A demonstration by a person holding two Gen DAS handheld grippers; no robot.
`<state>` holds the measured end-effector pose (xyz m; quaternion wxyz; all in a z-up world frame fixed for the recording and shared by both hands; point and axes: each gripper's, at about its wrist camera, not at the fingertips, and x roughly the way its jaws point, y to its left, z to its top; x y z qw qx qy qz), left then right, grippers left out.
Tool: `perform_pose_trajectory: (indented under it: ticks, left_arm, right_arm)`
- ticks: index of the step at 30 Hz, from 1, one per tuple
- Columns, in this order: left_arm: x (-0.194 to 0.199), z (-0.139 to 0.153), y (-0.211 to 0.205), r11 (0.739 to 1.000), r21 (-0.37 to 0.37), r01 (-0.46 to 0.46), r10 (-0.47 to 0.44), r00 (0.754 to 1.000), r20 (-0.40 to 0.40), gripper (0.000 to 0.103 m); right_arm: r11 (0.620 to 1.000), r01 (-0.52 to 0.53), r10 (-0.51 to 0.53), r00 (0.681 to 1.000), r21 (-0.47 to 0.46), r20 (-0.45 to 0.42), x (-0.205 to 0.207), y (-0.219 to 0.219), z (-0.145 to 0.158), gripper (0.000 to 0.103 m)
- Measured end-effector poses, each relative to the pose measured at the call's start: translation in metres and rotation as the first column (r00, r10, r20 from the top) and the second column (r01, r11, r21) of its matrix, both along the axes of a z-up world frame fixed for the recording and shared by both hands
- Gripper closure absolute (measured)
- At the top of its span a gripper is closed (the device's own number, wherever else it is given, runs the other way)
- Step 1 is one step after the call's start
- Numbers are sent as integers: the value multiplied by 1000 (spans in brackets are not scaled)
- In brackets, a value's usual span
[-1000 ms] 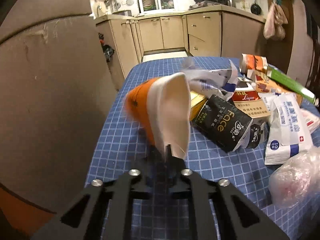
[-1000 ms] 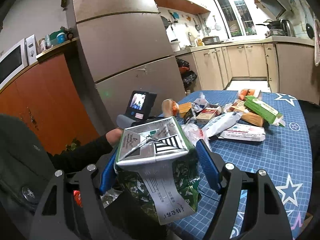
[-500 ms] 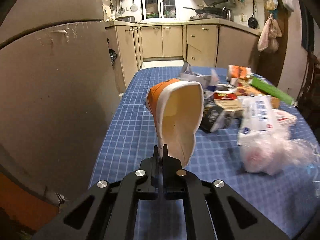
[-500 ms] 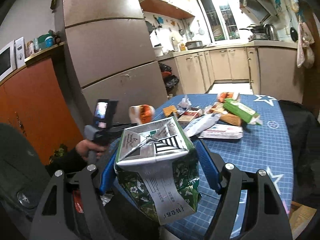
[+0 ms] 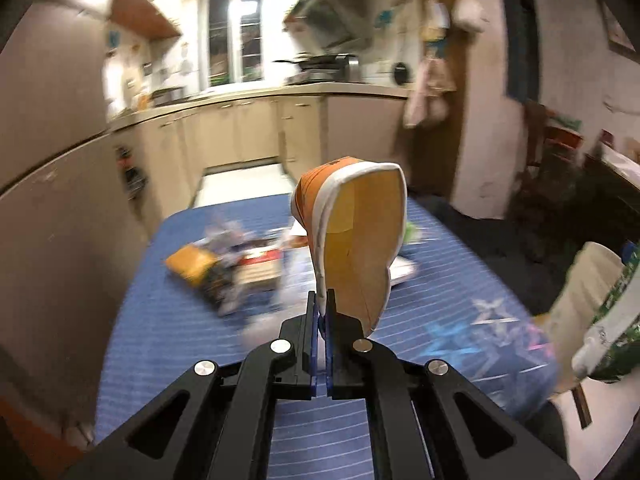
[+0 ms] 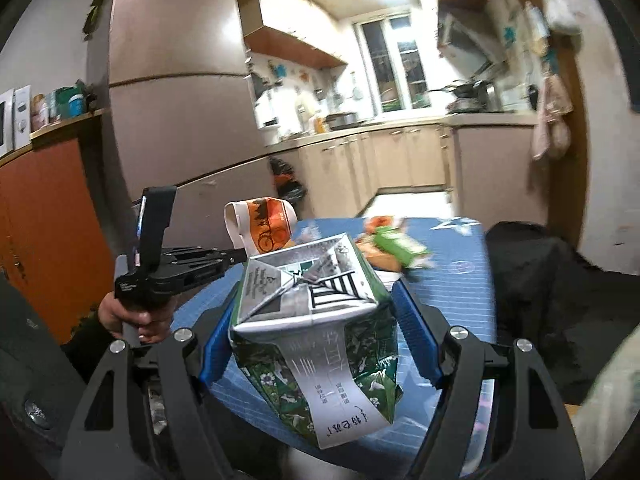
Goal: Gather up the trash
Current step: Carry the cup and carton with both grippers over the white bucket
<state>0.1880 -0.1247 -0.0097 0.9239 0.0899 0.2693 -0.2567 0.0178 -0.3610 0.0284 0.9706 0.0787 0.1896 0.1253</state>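
Observation:
My left gripper (image 5: 321, 312) is shut on the rim of a squashed orange and white paper cup (image 5: 356, 236), held up above the blue table (image 5: 180, 336). The cup also shows in the right wrist view (image 6: 264, 226), at the tip of the left gripper (image 6: 236, 254). My right gripper (image 6: 316, 336) is shut on a crumpled green and silver carton (image 6: 316, 344), held over the table's near edge. The carton also shows at the right edge of the left wrist view (image 5: 600, 320).
A blurred pile of wrappers and boxes (image 5: 236, 272) lies mid-table. A green box (image 6: 396, 244) lies on the far part of the table (image 6: 460, 276). A fridge (image 6: 176, 120) and an orange cabinet (image 6: 48, 224) stand to the left. Kitchen counters (image 5: 256, 128) are behind.
Both grippers have lifted and swung right with their loads still held. The trash pile has slid left and lower in the left wrist view. The left gripper now sits closer in the right wrist view.

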Motion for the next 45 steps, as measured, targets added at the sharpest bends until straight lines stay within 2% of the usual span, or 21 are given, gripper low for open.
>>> perform_pose_trajectory:
  ticks: [5,8,16,23,30,36,39,43,45]
  left_arm:
    - [-29,6,-80,989,9,148,-148,989,4,99]
    - [-48,5,-130,972,15,234,-234,972,5,99]
    - [-90,2,-229,930,43,365,-367,929,43,99]
    - [-114,-2,-298,890,82,448,-454,888,75,99]
    - [-133,-4,-357,847,116,519,-530,842,97,99]
    - [-142,-24,-414,773,148,617,-630,774,65,99]
    - [-142,-39,-442,728,154,668,-677,736,7,99]
    - [-142,-63,-465,683,192,705,-711,702,-47,99]
    - [-139,-79,-473,662,197,723,-719,687,-102,99]
  right_arm:
    - [988,149,-149,989,-27,23,-38,-46,11,33]
    - [969,243,-242,970,-51,22,-59,-73,13,33]
    - [880,456,-459,888,-135,11,-100,-136,12,33]
    - [808,557,-567,824,-192,7,-114,-184,8,33]
    - [756,612,-633,774,-231,-22,-120,-226,-2,33]
    - [716,660,-691,718,-227,-89,-121,-263,-21,33]
    - [703,676,-709,692,-222,-137,-117,-279,-37,33]
    - [710,678,-703,674,-190,-225,-107,-298,-61,33]
    - [723,668,-688,671,-177,-277,-101,-305,-73,33]
